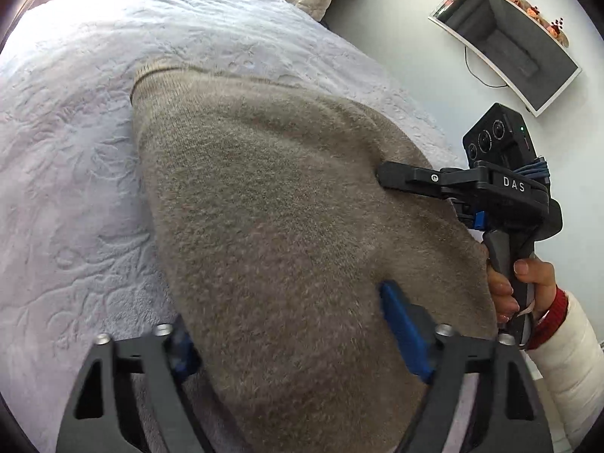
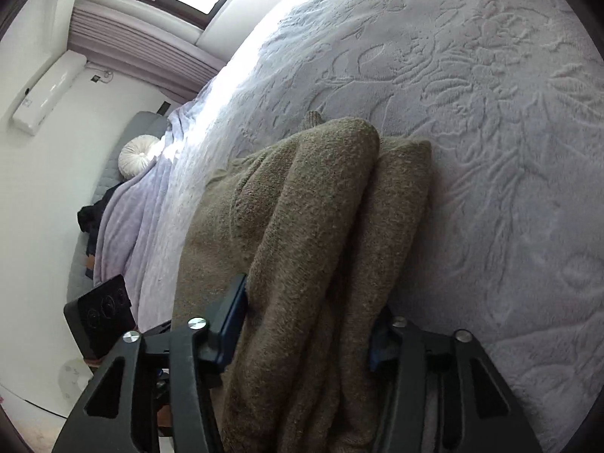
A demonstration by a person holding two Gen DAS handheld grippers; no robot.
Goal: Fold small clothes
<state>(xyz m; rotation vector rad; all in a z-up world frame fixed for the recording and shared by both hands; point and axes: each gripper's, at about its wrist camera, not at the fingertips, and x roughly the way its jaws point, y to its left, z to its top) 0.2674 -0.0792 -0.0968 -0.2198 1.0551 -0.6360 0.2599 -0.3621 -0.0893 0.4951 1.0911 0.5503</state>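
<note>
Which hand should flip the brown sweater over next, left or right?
Probably the right. The right gripper has a thick bunched fold of the sweater between its fingers; the left gripper only straddles a flatter part.

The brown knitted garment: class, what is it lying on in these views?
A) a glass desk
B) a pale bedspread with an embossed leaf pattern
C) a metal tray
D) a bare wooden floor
B: the brown knitted garment lies on a pale bedspread whose raised leaf pattern shows all around it, and again in the right wrist view.
</note>
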